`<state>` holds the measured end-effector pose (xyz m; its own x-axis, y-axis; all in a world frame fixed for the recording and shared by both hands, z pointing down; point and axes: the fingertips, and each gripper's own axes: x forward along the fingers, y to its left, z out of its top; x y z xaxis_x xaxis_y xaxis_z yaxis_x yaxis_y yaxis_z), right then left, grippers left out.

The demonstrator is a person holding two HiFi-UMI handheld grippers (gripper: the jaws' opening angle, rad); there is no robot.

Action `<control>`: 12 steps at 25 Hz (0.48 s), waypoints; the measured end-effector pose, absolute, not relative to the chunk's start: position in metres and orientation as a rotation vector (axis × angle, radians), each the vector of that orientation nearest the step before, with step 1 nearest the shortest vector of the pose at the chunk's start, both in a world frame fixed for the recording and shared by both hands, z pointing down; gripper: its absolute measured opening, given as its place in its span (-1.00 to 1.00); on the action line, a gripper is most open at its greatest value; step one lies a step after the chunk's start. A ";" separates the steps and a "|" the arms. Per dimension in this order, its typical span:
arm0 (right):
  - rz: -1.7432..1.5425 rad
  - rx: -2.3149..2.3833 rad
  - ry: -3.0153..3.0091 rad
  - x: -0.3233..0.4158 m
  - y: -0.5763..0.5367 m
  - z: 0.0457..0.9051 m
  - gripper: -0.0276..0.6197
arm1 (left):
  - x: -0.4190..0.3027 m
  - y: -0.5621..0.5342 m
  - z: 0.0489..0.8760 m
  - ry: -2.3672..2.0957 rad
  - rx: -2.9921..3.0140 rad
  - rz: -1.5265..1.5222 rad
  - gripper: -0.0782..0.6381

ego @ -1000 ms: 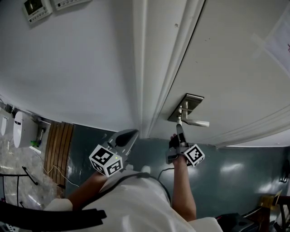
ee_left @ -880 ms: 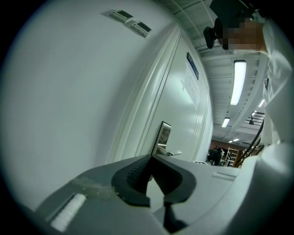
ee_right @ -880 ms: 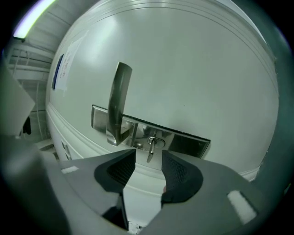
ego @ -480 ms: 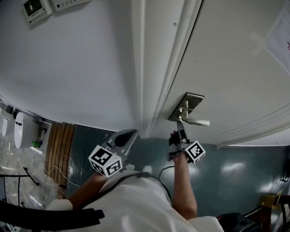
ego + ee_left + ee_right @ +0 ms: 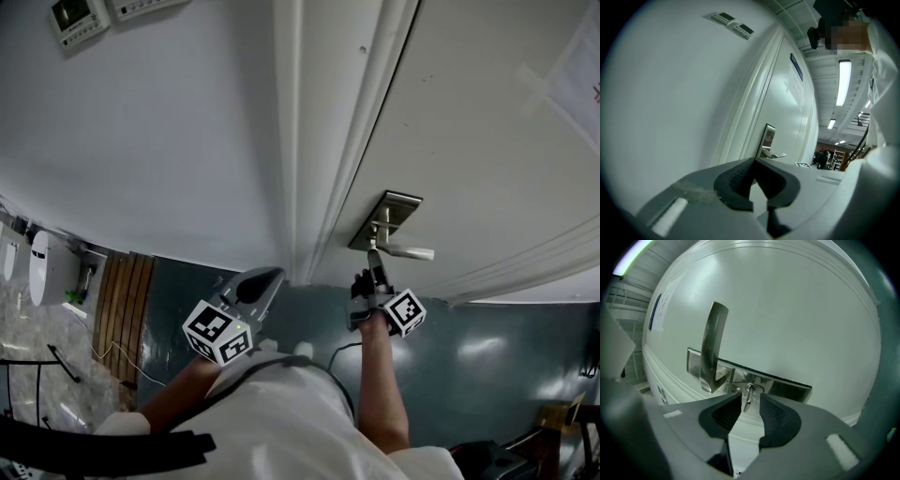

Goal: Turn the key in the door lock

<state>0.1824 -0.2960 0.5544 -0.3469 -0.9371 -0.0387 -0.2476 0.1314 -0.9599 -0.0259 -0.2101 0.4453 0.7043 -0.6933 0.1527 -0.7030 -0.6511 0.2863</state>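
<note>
The key (image 5: 748, 397) sits in the keyhole of the lock plate (image 5: 785, 387), just beside the foot of the door handle (image 5: 712, 352), and its bow sticks out toward you. Your right gripper (image 5: 750, 402) is level in front of the lock plate with its jaws on either side of the key. The jaws have just been closing, but the pads (image 5: 774, 414) still stand a little off the key on both sides, so nothing is gripped yet.

From the head view, your right gripper (image 5: 373, 274) points up at the lock plate (image 5: 386, 220), directly under the handle (image 5: 405, 252). Your left gripper (image 5: 267, 278) is well to the left of the lock plate, under the door frame (image 5: 305, 141). In its own view the left gripper (image 5: 753, 161) has its jaw tips together with nothing between them.

Against the picture from a second ago, your right gripper has crept slightly nearer the lock plate. Your left gripper is where it was, and the handle has the same pose.
</note>
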 end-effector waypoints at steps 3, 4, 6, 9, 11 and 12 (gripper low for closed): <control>-1.251 -1.173 1.711 0.184 -0.296 0.556 -0.60 | -0.026 -0.209 0.445 -1.097 2.590 0.039 -0.77; -1.251 -1.172 1.714 0.183 -0.296 0.555 -0.64 | -0.026 -0.209 0.445 -1.097 2.589 0.037 -0.77; -1.247 -1.174 1.730 0.182 -0.297 0.552 -0.73 | -0.027 -0.209 0.445 -1.098 2.589 0.034 -0.77; -1.238 -1.186 1.740 0.182 -0.297 0.550 -0.80 | -0.028 -0.207 0.445 -1.101 2.591 0.034 -0.77; -1.232 -1.196 1.740 0.183 -0.297 0.550 -0.81 | -0.028 -0.206 0.444 -1.102 2.593 0.034 -0.77; -1.230 -1.204 1.739 0.183 -0.297 0.550 -0.81 | -0.029 -0.205 0.444 -1.102 2.595 0.035 -0.77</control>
<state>0.1826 -0.2975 0.5496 -0.3401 -0.9402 -0.0176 -0.2969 0.1251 -0.9467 -0.0287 -0.2049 0.4442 0.7021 -0.6970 0.1457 -0.7048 -0.6509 0.2821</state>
